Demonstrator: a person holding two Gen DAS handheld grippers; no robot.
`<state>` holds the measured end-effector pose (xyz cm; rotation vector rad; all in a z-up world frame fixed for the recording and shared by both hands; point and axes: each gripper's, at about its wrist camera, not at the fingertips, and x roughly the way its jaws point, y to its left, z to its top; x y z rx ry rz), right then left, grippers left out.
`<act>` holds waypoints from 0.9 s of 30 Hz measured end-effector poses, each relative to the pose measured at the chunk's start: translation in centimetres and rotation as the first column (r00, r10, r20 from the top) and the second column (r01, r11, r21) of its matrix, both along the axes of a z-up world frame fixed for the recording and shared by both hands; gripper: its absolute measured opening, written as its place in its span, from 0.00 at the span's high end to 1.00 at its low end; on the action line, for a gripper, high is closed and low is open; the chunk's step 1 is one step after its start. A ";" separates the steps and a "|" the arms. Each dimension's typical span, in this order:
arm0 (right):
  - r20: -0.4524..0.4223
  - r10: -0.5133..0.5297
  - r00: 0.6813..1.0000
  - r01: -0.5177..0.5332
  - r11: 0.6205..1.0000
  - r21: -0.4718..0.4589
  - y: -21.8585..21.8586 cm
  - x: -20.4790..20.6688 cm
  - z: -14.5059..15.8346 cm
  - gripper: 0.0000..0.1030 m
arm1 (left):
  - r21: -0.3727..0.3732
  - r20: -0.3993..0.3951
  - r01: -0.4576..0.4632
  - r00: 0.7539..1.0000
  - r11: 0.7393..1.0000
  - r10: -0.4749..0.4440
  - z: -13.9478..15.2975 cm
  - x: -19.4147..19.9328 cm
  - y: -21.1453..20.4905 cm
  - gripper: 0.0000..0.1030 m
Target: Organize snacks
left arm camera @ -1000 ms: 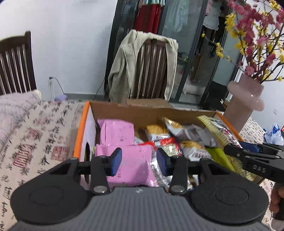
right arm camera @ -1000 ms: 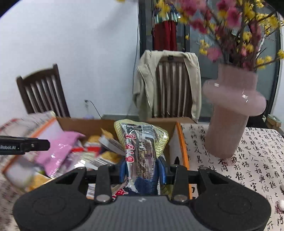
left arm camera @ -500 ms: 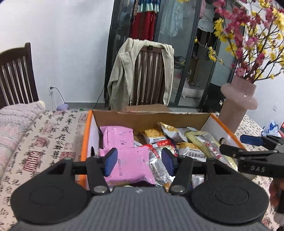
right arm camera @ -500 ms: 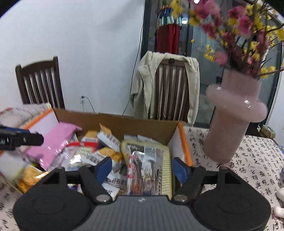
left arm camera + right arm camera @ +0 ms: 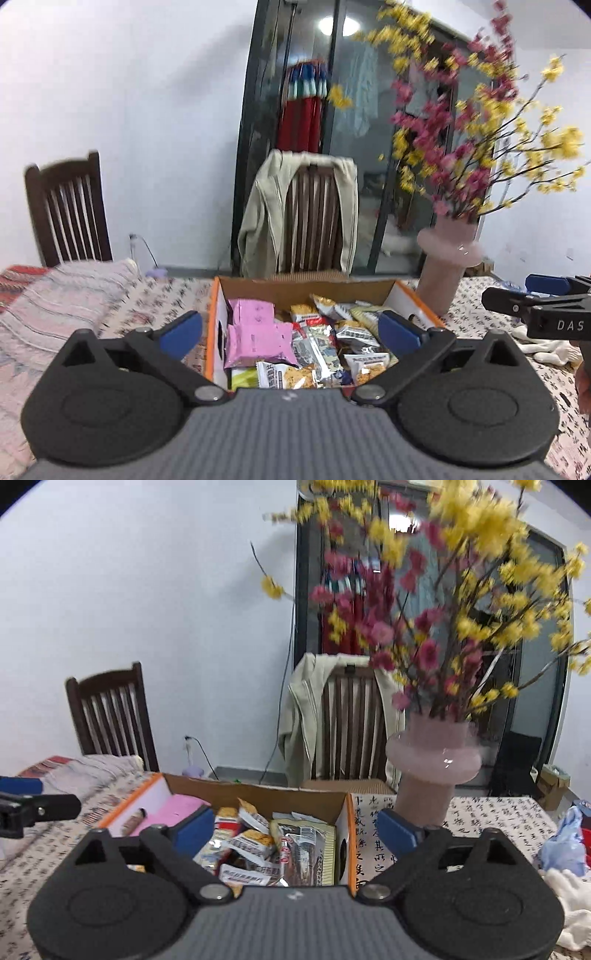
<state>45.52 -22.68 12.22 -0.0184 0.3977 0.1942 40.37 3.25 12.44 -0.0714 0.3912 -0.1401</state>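
Note:
A cardboard box (image 5: 306, 285) with orange edges stands on the patterned tablecloth, full of snack packets. Two pink packets (image 5: 255, 334) lie at its left end. A yellow-striped packet (image 5: 304, 843) lies flat at its right end. My left gripper (image 5: 291, 328) hovers before and above the box, jaws opening wide with nothing between them. My right gripper (image 5: 295, 829) is raised the same way, jaws opening and empty. In the left wrist view the right gripper (image 5: 517, 293) shows at the right edge. The left gripper (image 5: 37, 795) shows at the left edge of the right wrist view.
A pink vase (image 5: 432, 768) of red and yellow blossoms stands just right of the box. Behind the table are a chair draped with a beige jacket (image 5: 306, 218) and a dark wooden chair (image 5: 70, 214). Folded cloth (image 5: 55, 295) lies left; a blue bag (image 5: 565, 838) lies right.
The right gripper let go of the yellow-striped packet, which now lies in the box. Both grippers opened wide and drew back and up from the box.

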 end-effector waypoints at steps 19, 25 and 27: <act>0.121 0.038 0.992 -0.048 0.996 0.080 -1.9 -15.2 1.5 0.00 | 0.041 0.158 -0.021 0.987 0.999 0.014 1.8 -15.9 -1.5 0.00; 0.140 0.046 0.989 -0.059 0.994 0.094 -1.9 -19.2 0.1 0.00 | 0.040 0.172 -0.019 0.985 0.999 0.012 0.5 -20.6 -1.9 0.00; 0.146 0.051 0.988 -0.065 0.993 0.095 -1.9 -20.5 -0.4 0.00 | 0.040 0.168 -0.021 0.986 0.999 0.014 -0.2 -22.1 -2.0 0.00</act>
